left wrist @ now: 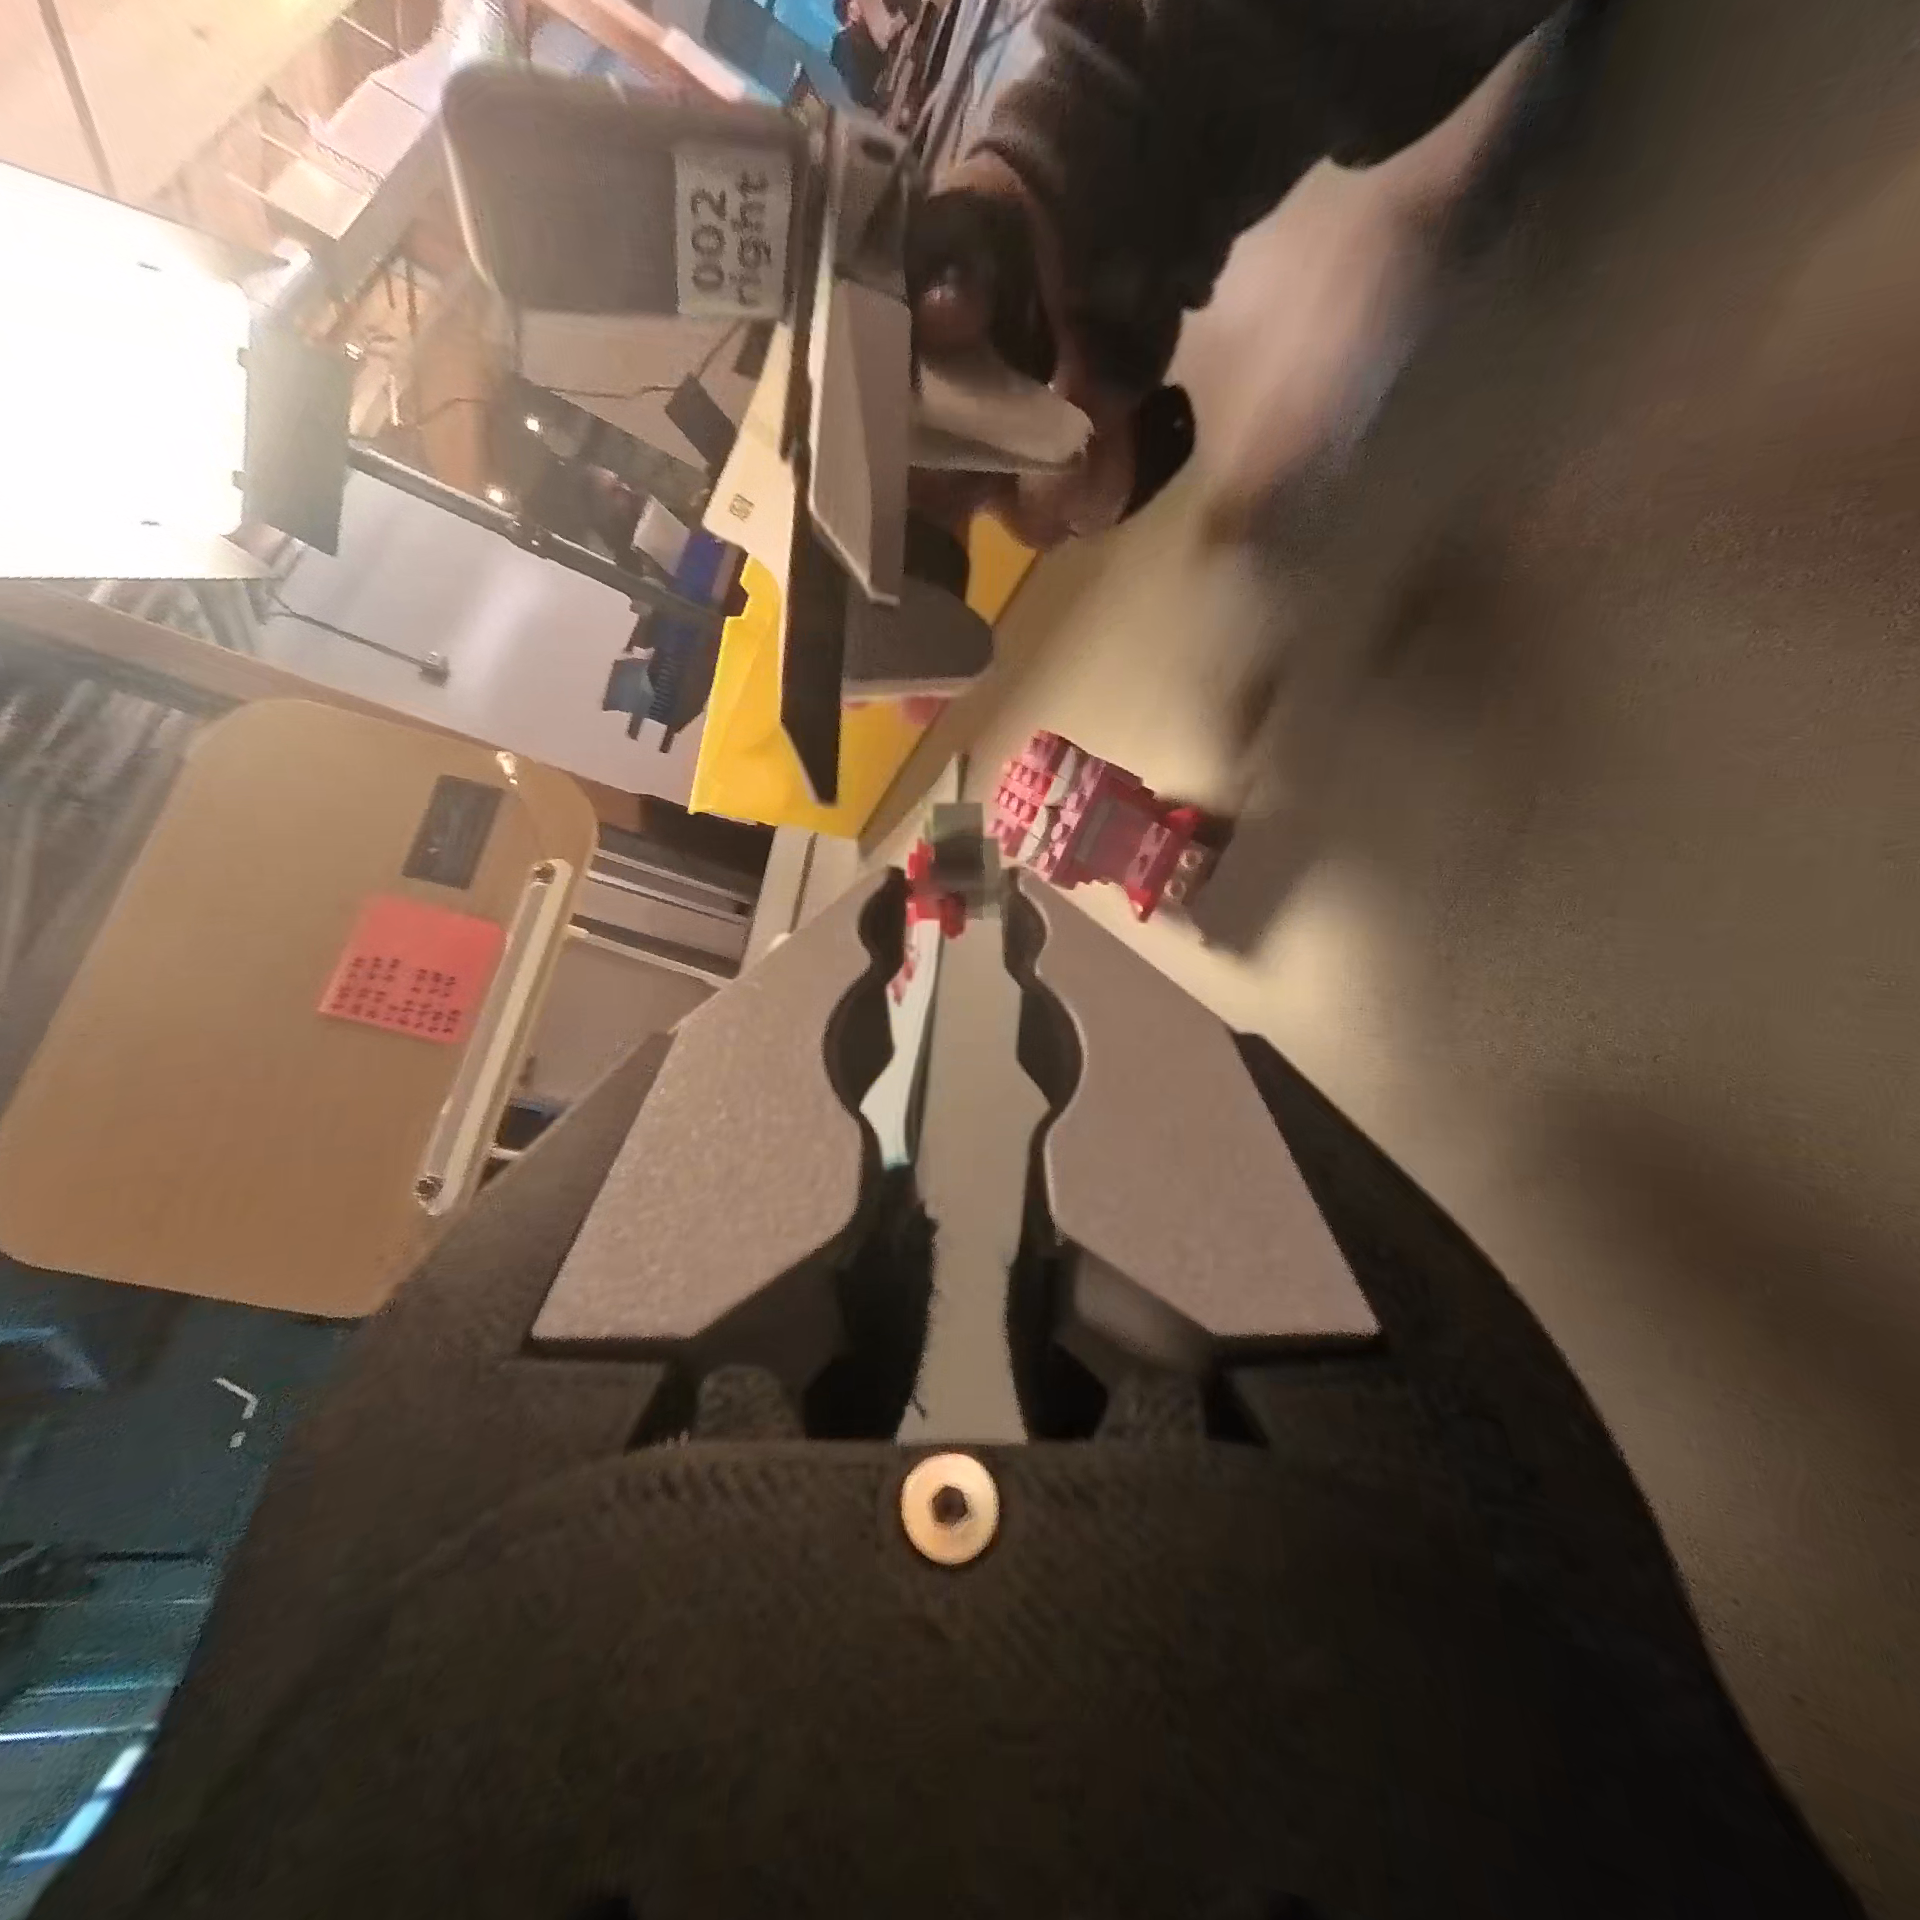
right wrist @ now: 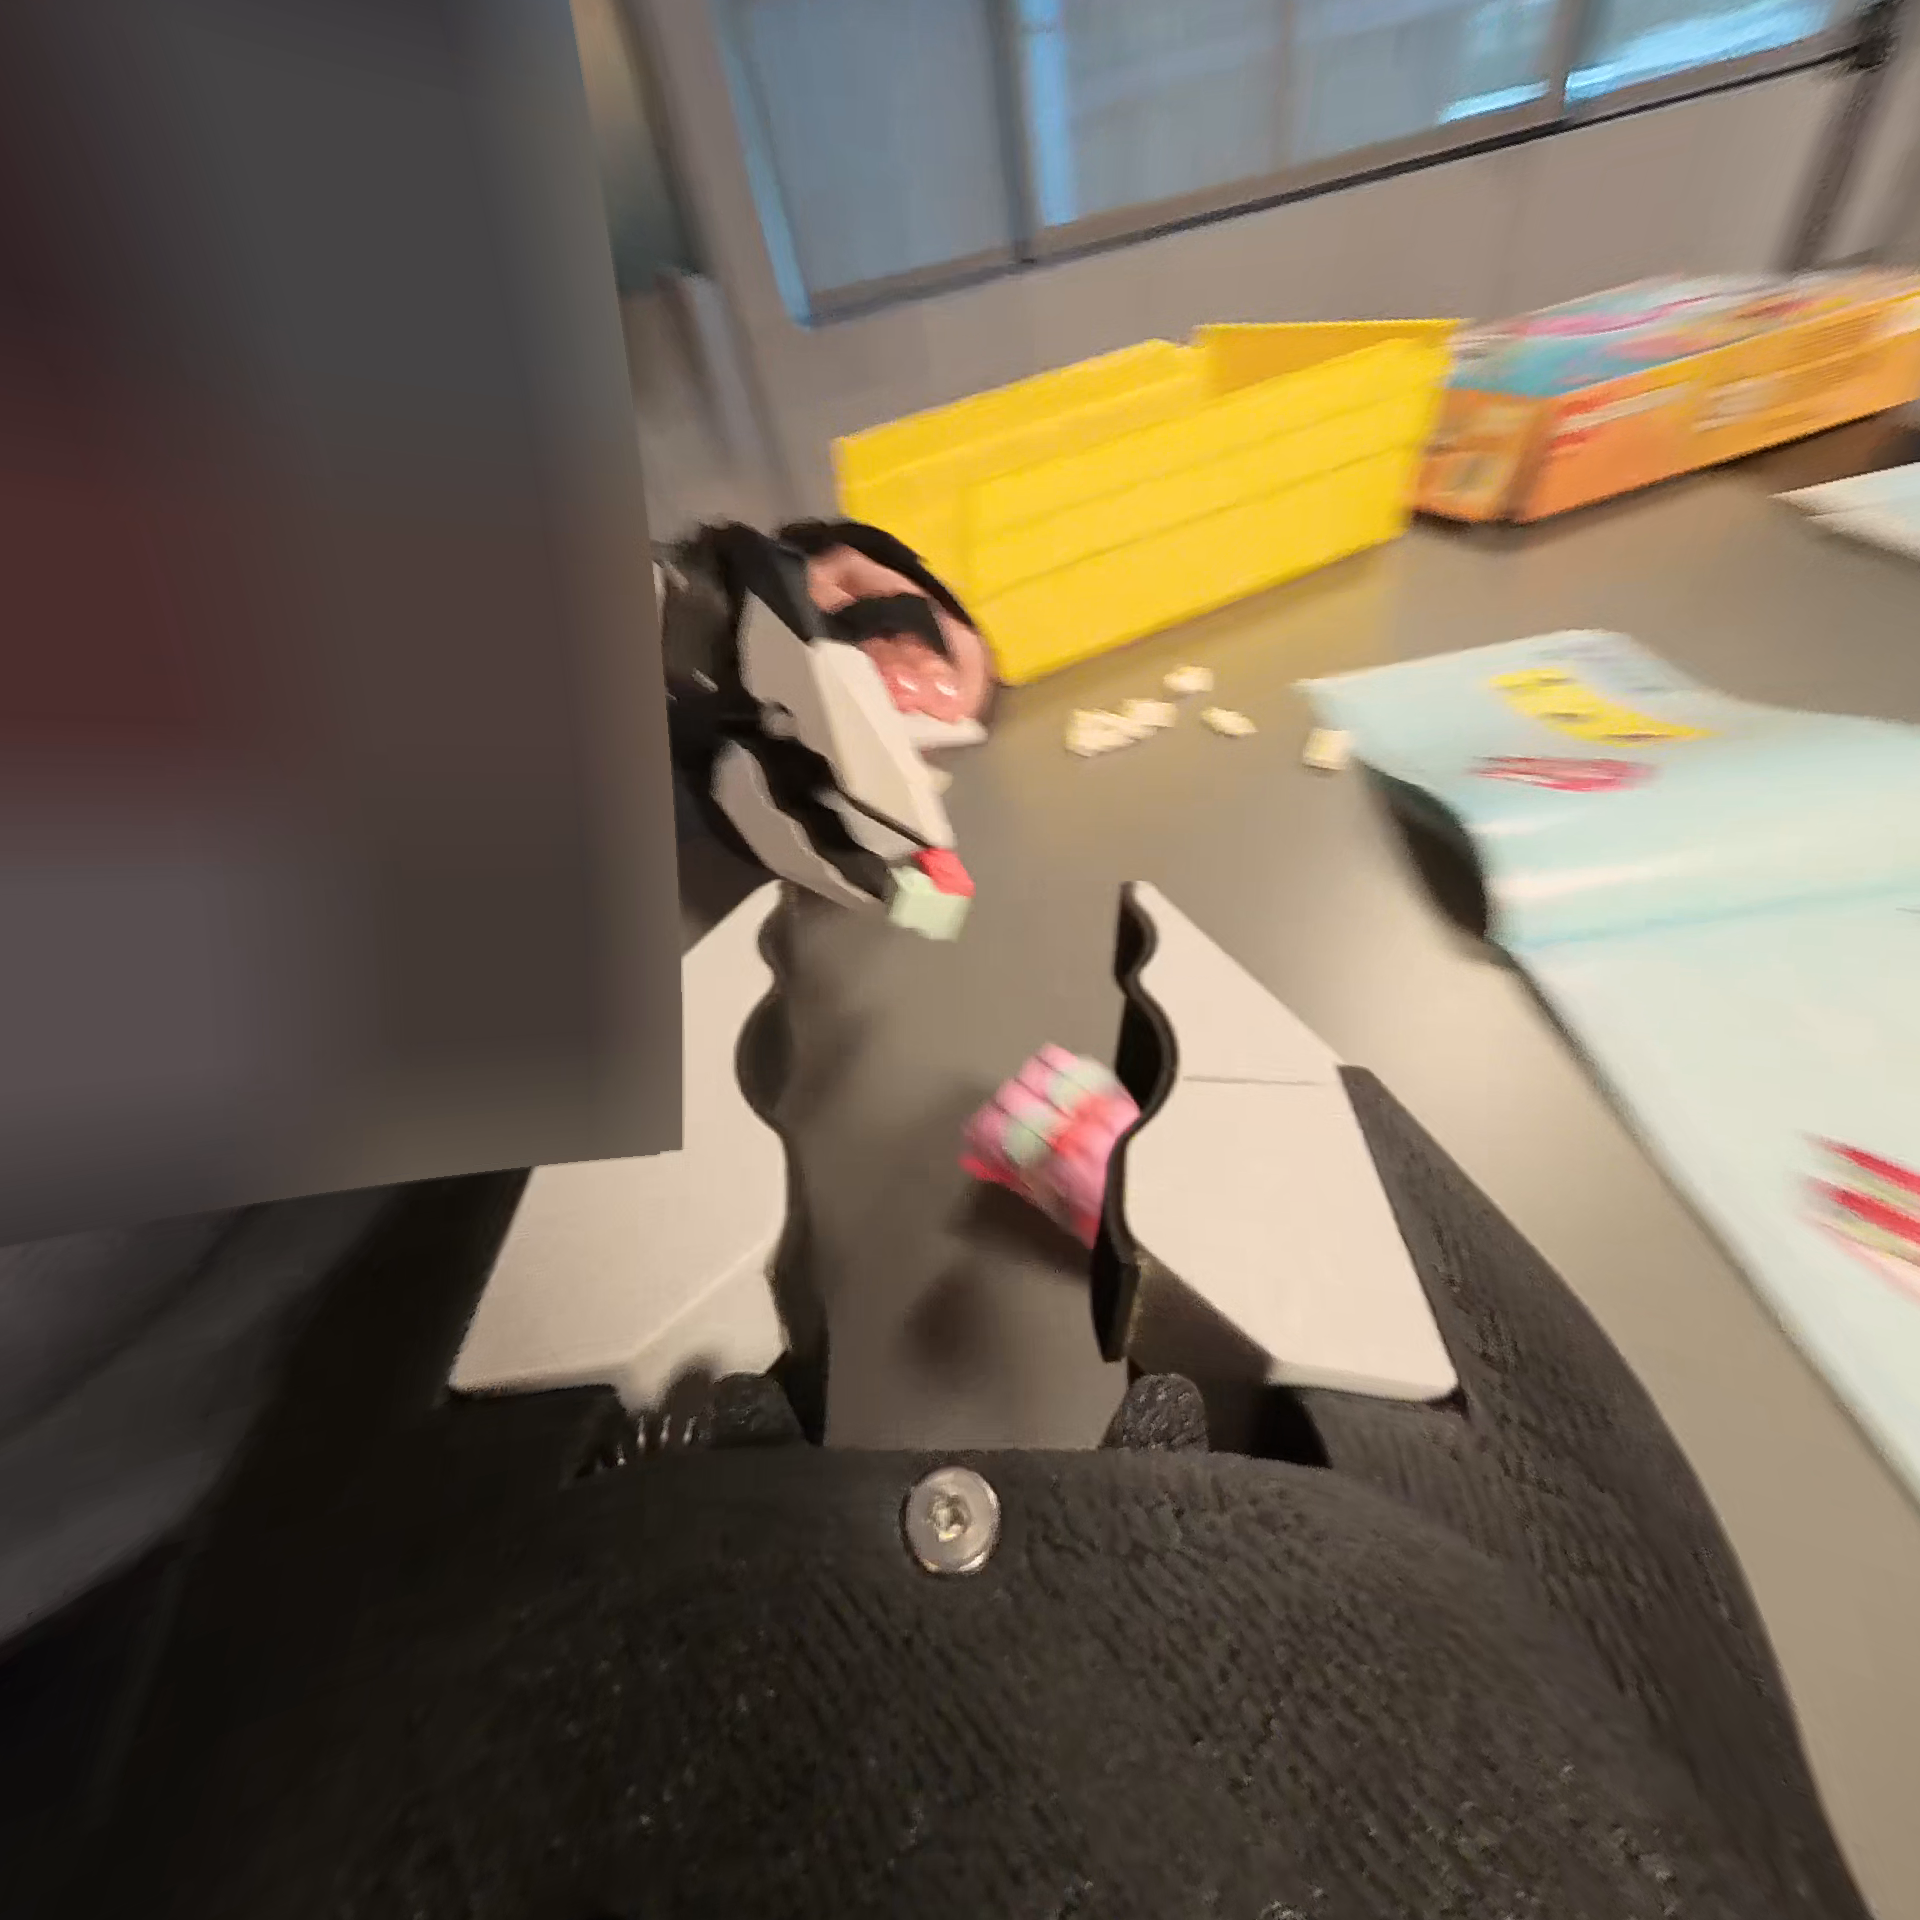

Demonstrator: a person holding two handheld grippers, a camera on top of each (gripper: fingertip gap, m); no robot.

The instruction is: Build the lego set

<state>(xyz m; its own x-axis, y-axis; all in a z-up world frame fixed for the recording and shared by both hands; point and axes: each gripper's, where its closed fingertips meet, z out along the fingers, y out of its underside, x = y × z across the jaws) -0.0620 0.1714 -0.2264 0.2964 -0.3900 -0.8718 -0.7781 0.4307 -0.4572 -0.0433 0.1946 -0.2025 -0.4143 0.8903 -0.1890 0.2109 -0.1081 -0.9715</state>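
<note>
Green-and-red brick piece (right wrist: 932, 902) clamped at fingertips; pink brick build (right wrist: 1049, 1138) on table.

Yellow bin (right wrist: 1143, 499), orange box (right wrist: 1662, 405), pale blue sheet (right wrist: 1662, 831) on grey table (right wrist: 1195, 831).

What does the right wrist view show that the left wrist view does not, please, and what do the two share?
Only the right wrist view: small white bricks, pale blue printed sheets, an orange box, windows.

Only the left wrist view: a tan panel bearing a red sticker.

Both: the left gripper shut on a small pale green and red brick piece, the open right gripper, the pink brick model, the yellow bin.
</note>
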